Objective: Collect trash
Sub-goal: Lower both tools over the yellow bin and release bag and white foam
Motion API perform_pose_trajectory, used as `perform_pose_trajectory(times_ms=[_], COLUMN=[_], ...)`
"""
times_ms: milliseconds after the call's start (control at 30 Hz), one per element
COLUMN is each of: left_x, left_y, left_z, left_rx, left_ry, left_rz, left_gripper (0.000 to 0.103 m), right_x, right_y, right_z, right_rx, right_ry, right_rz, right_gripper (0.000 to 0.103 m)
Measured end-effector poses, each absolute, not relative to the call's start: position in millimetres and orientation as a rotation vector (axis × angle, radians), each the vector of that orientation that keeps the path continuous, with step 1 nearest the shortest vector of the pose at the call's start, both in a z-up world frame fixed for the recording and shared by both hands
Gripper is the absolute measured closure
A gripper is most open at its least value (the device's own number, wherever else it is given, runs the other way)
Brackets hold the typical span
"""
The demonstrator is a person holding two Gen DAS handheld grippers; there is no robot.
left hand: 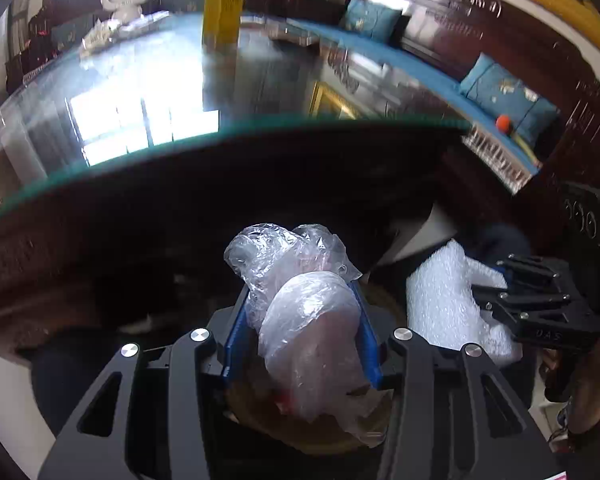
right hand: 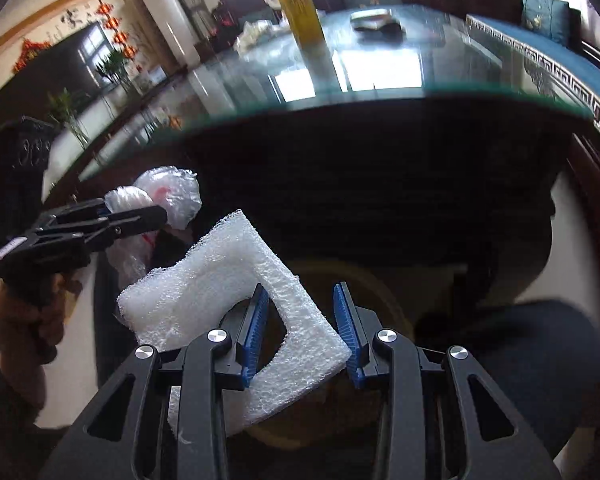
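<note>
Below the glass edge of the worktop [left hand: 112,160], both grippers hang over a round, tan-rimmed bin [right hand: 384,280] that shows only dimly in the shadow. Nearest the left camera, the left gripper [left hand: 300,332] is clenched on a crumpled clear plastic bag [left hand: 300,304], which bulges above and below its blue pads. Just beside it, the right gripper [right hand: 302,332] stands with its jaws parted; the white foam sheet [right hand: 228,300] lies across them, the left pad poking through its cut-out, so it looks loosely carried or just let go rather than pinched. Both pieces seem to sit over the bin mouth, so the step in hand is probably the drop. To do it well, each piece should be centred over the opening before release, the bag's trailing folds shaken free. Farther off on the worktop stand a tall yellow container [right hand: 302,12] and more scraps [left hand: 100,34], probably next.
</note>
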State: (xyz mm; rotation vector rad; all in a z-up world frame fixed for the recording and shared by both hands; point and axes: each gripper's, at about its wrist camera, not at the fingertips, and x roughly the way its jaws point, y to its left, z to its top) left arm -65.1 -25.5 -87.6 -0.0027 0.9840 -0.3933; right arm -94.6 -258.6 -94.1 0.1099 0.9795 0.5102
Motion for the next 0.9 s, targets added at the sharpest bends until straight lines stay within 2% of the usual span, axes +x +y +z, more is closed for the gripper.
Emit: perform_pose_trajectory(times_ms=[100, 333, 400, 467, 533, 900], left_x=[-73, -76, -78, -78, -80, -77], left_y=[-32, -45, -49, -49, -46, -35], left_z=[-119, -149, -151, -153, -151, -141], left_rx=[-0.005, -0.004, 0.017, 0.034, 0.024, 0.019], left_ry=[1.072, 1.157, 1.161, 1.162, 1.152, 1.127], left_rz=[-0.410, -0.452, -0.467, -0.479, -0.483, -0.422], left_gripper=[0.056, 0.054, 0.050, 0.034, 0.025, 0.024], right_x=[-98, -95, -94, -96, -96, -96], right_y=[-257, -256, -255, -256, -255, -240], right_z=[-114, -124, -128, -134, -137, -145], right_rx=[0.122, 0.080, 0.066, 0.059, 0.047, 0.019], right_ry=[1.025, 1.042, 1.049, 1.061, 1.071, 1.091], right_rz=[0.494, 0.459, 0.451, 0.450, 0.454, 0.497], right_gripper=[0.069, 0.069, 0.069, 0.069, 0.069, 0.069])
